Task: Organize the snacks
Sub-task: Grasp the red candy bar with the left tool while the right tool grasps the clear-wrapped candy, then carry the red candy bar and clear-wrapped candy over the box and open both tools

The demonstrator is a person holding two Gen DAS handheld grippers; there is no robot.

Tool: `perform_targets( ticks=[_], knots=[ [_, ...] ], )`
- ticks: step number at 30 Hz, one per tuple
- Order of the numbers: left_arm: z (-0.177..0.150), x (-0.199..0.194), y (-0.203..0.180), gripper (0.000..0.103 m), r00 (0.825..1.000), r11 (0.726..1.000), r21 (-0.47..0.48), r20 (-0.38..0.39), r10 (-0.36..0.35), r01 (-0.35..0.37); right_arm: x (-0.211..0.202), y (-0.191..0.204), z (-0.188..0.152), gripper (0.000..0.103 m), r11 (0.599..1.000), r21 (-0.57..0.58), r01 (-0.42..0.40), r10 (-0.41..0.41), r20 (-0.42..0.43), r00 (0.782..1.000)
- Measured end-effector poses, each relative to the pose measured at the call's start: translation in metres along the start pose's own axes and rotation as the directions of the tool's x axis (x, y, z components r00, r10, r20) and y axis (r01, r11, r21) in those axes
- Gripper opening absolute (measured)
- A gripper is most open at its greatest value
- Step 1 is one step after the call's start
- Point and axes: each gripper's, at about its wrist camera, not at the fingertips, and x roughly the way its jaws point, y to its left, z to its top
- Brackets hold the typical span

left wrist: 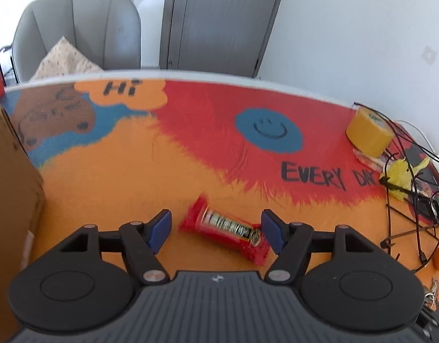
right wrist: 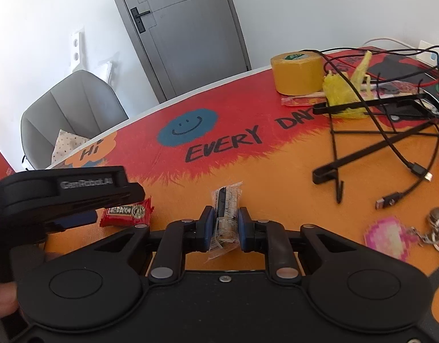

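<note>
A red-wrapped snack bar (left wrist: 228,230) lies slantwise on the orange mat (left wrist: 119,177) between the fingers of my left gripper (left wrist: 216,233). That gripper is open; its left pad stands clear of the wrapper and its right pad is close to the wrapper's end. In the right wrist view the same red bar (right wrist: 125,213) shows partly under the left gripper's black body (right wrist: 70,194). My right gripper (right wrist: 225,224) is shut on a small clear-wrapped dark snack (right wrist: 226,214), which sticks out ahead of the blue pads.
A cardboard box (left wrist: 10,200) stands at the left edge. At the right are a yellow tape roll (right wrist: 298,73), a yellow plastic bag (right wrist: 341,90), a black wire stand with loose cables (right wrist: 391,143) and a pink keychain (right wrist: 388,237). A grey chair (left wrist: 76,28) stands beyond the table.
</note>
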Motion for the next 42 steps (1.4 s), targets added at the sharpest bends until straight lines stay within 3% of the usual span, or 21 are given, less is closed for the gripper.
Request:
perform_targets(
  ticks=[8,18,21,23,25,26,42],
  knots=[
    [-0.009,-0.005,-0.002,0.072,0.999,0.998,0.038,0.005,0.044,-0.044,-0.017,-0.013,-0.012,0.020,1.000,0.023,-0.001,0.001,0.020,1.000],
    [0.003,-0.004,-0.001,0.072,0.998,0.999,-0.008,0.041,0.036,-0.036,-0.030,-0.013,-0.023,0.020,0.999,0.041,-0.005,0.003,0.032,0.999],
    [0.001,0.002,0.000,0.067,0.999,0.999,-0.005,0.033,0.038,-0.038,-0.033,-0.014,-0.026,0.020,0.999,0.049,0.007,-0.009,0.039,0.999],
    [-0.002,0.002,-0.002,0.058,0.997,0.998,0.019,0.052,0.063,-0.064,-0.034,-0.015,-0.027,0.020,0.998,0.057,0.017,-0.019,0.044,0.999],
    [-0.004,0.000,0.000,0.025,0.995,0.996,0.026,0.061,0.078,-0.080,-0.036,-0.016,-0.027,0.020,0.998,0.067,0.020,-0.023,0.047,0.999],
    [-0.003,0.000,0.002,0.019,0.995,0.996,0.026,0.058,0.079,-0.081,-0.036,-0.016,-0.027,0.020,0.997,0.069,0.022,-0.026,0.048,0.999],
    [-0.013,-0.044,0.030,0.018,0.997,0.999,0.043,0.073,-0.015,0.011,-0.051,0.000,-0.029,0.020,0.994,0.103,0.026,-0.034,0.085,0.996]
  ],
)
